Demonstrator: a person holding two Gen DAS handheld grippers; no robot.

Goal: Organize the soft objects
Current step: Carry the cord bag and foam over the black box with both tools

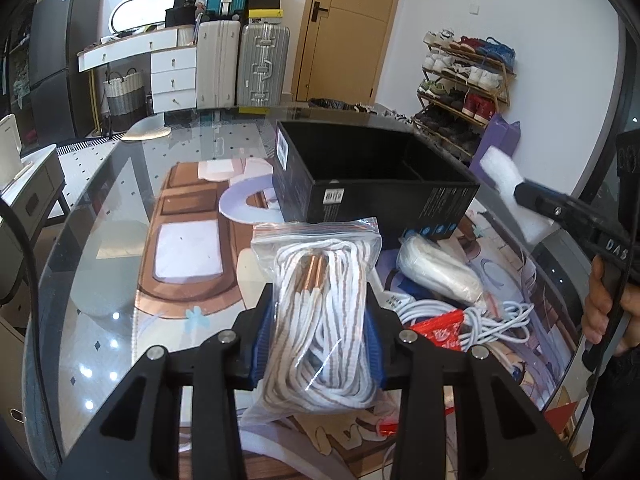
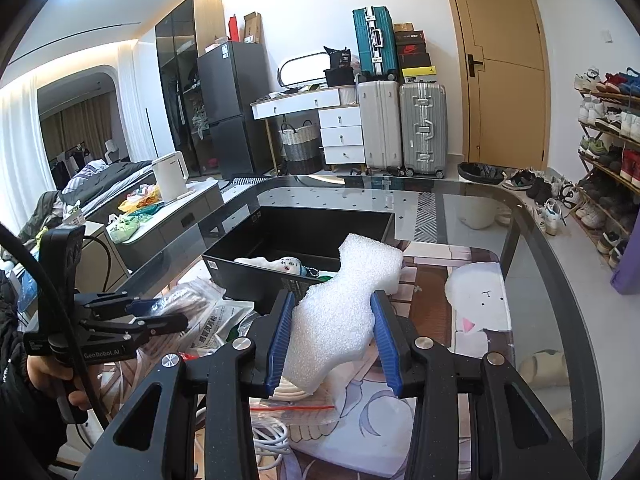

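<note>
My left gripper (image 1: pixel 318 312) is shut on a clear zip bag of white and tan laces (image 1: pixel 320 320) and holds it above the glass table, just in front of the open black box (image 1: pixel 372 184). My right gripper (image 2: pixel 334 328) is shut on a white foam piece (image 2: pixel 348 304), squeezed at its middle, to the right of the box (image 2: pixel 280 276). The foam also shows in the left wrist view (image 1: pixel 504 184), near the box's right side. A white plush toy (image 2: pixel 286 266) lies inside the box. The left gripper shows in the right wrist view (image 2: pixel 160 316) with the bag blurred.
On the glass table (image 1: pixel 120 208) lie a white roll in plastic (image 1: pixel 440 272), white cables (image 1: pixel 472 320), a red packet (image 1: pixel 440 332) and plastic packets (image 2: pixel 224 320). Suitcases, drawers and a shoe rack stand beyond the table.
</note>
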